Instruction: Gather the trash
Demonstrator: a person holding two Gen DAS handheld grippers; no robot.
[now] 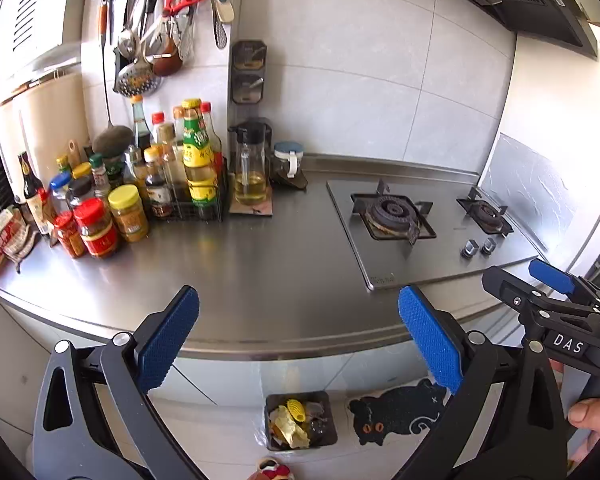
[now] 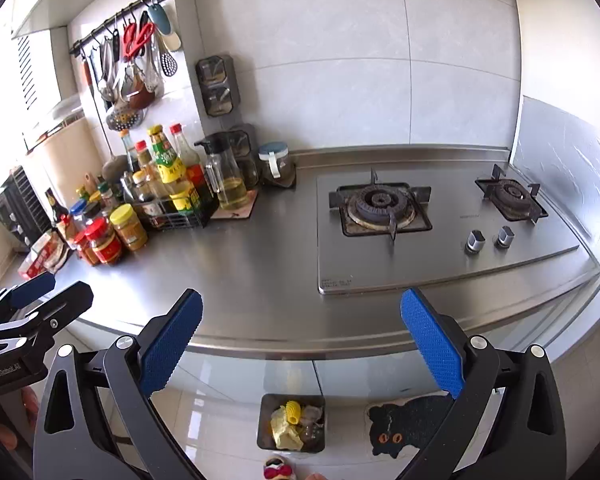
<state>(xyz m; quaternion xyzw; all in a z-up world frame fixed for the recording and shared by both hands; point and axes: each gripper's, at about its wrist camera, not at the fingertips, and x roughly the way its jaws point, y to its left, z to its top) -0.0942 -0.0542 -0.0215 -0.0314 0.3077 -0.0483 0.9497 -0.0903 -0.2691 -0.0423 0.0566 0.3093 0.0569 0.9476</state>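
Note:
A small dark trash bin (image 1: 333, 420) stands on the floor below the counter's front edge, also in the right wrist view (image 2: 262, 420). It holds crumpled yellow and grey trash (image 1: 294, 420). My left gripper (image 1: 298, 340) is open and empty, held above the counter edge over the bin. My right gripper (image 2: 300, 340) is open and empty in the same pose. The right gripper also shows in the left wrist view (image 1: 540, 284) at far right. The left gripper shows in the right wrist view (image 2: 40, 292) at far left.
A steel counter (image 1: 260, 264) carries a cluster of sauce bottles and jars (image 1: 140, 196) at the left, an oil dispenser (image 1: 250, 172) and a two-burner gas hob (image 1: 424, 224) at the right. Utensils (image 1: 156, 32) hang on the wall. A black cat-shaped mat (image 1: 396, 412) lies beside the bin.

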